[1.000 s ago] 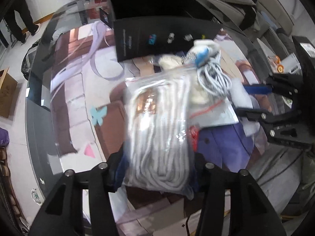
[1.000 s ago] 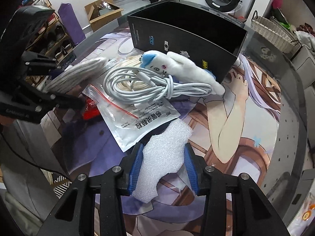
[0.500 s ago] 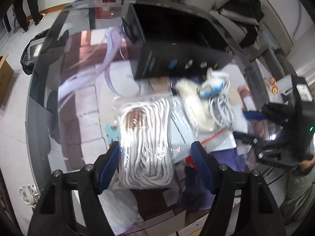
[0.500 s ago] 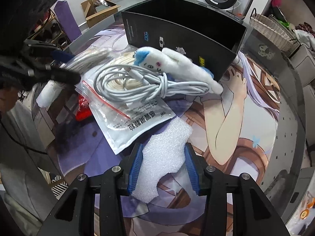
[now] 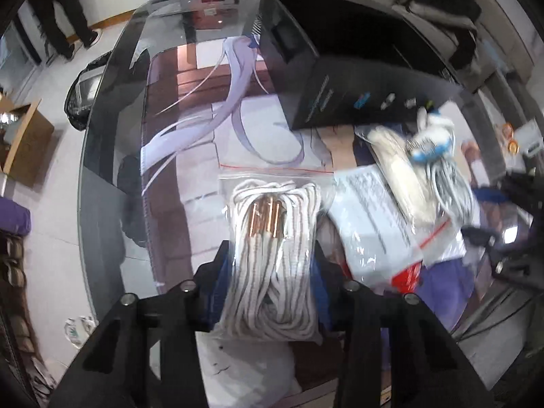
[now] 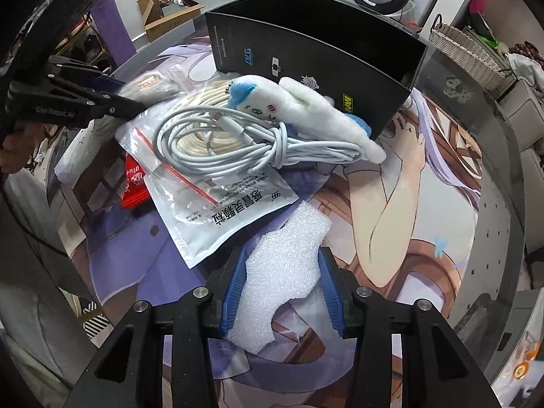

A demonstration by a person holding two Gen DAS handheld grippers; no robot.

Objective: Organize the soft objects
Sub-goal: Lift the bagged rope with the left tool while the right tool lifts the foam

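My left gripper [image 5: 272, 258] is shut on a clear zip bag of white rope [image 5: 272, 238] and holds it above the table's near edge. It also shows at the left of the right wrist view [image 6: 112, 98]. My right gripper [image 6: 280, 272] is shut on a white foam piece [image 6: 285, 265] low over the printed mat. A black open box [image 6: 306, 51] stands at the back, also in the left wrist view [image 5: 357, 85]. In front of it lie a white and blue plush toy [image 6: 306, 112], a coiled white cable [image 6: 238, 142] and a silver sachet [image 6: 224, 210].
A red packet [image 6: 134, 187] lies left of the sachet. A bag of cream cord [image 5: 397, 176] lies under the cable. The round glass table [image 5: 112, 187] has a printed mat [image 6: 408, 204]. A wicker basket [image 6: 465, 54] and a washing machine stand beyond.
My left gripper has swung left with the rope bag, away from the pile, and its jaws have closed tighter on it. My right gripper has hardly moved with the foam.
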